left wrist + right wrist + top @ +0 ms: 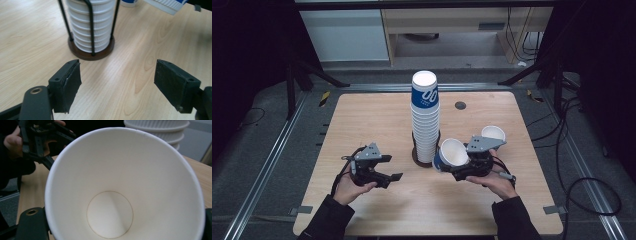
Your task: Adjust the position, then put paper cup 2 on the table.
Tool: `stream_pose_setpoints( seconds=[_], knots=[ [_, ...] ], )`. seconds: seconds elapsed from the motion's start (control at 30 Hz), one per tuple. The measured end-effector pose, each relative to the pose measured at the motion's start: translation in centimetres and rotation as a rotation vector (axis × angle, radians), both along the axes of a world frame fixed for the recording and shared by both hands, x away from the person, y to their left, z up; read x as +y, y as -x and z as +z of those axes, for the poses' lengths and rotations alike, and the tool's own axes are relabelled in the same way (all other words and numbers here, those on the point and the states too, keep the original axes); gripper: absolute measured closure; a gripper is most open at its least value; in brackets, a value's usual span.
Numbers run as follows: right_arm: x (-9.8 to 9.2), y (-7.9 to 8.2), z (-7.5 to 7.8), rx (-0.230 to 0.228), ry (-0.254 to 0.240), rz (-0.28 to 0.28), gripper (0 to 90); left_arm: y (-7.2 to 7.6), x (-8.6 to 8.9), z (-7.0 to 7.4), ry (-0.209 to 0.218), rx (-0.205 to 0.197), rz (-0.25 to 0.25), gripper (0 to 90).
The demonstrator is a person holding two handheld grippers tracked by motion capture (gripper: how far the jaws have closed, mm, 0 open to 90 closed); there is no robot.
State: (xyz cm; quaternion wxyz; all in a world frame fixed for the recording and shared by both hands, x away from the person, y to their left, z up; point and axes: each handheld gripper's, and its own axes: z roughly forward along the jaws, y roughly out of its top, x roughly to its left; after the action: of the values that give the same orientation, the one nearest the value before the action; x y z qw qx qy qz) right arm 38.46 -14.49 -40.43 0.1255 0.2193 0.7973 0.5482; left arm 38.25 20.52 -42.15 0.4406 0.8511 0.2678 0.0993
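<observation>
At the bottom of the high view, two dark-sleeved forearms reach in over a pale wood-grain table (377,220). The left gripper (394,167), lower left of centre, has its jaws spread wide with nothing between them; in its own view only bare tabletop lies between the flat black pads (72,82).

Right of centre, the right gripper (456,169) is clamped on a paper cup (452,152), held tilted with its mouth turned up and toward the camera. The cup is smooth and white inside, with a blue band outside; I can read no writing on it. In the right gripper view its round base and tapering wall show plainly.

Just left of that cup, in the middle of the frame, a tall stack of ribbed white cups (425,120) rises from a thin black wire holder on a round dark base (91,51). The top cup bears a blue label with large white "00"-like marks; the smaller print is unreadable.

Farther right, behind the right gripper, another white cup (493,133) stands upright.
</observation>
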Motion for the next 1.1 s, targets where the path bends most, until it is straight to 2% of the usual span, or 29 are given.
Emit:
stream_pose_setpoints(
  seconds=[0.2,0.23,0.33,0.37,0.4,0.43,0.63,0.83,0.97,1.1],
  knots=[
    [-1.2,0.1,0.0,0.012,0.034,-0.067,20.1,-0.5,0.9,0.0,-0.001,-0.001,0.085,20.4],
    [-1.2,0.1,0.0,0.012,0.034,-0.067,20.1,-0.5,0.9,0.0,-0.001,-0.001,0.085,20.3],
    [-2.1,0.1,-0.2,0.023,0.086,-0.141,20.1,-0.7,1.3,0.0,-0.009,0.002,0.123,20.2],
    [-2.1,0.1,-0.2,0.023,0.086,-0.141,20.1,-0.7,1.3,0.0,-0.009,0.002,0.123,20.2],
    [-2.6,0.1,-0.2,0.031,0.102,-0.182,20.1,-0.8,1.5,0.0,-0.012,0.007,0.133,20.2],
    [-2.6,0.1,-0.2,0.031,0.102,-0.182,20.1,-0.8,1.5,0.0,-0.012,0.007,0.133,20.0],
    [-4.0,0.3,-0.1,0.050,0.142,-0.272,20.0,-1.1,2.1,0.1,0.000,0.011,0.176,19.8],
    [-5.1,0.6,-0.1,0.065,0.163,-0.320,20.0,-1.5,2.8,0.1,0.000,0.013,0.218,19.1],
    [-5.9,0.7,-0.6,0.094,0.186,-0.357,19.9,-1.7,3.1,-0.1,0.002,0.019,0.242,18.6],
    [-6.2,0.5,-1.3,0.112,0.232,-0.380,19.8,-1.7,3.4,-0.1,0.005,0.020,0.251,18.6]
  ],
)
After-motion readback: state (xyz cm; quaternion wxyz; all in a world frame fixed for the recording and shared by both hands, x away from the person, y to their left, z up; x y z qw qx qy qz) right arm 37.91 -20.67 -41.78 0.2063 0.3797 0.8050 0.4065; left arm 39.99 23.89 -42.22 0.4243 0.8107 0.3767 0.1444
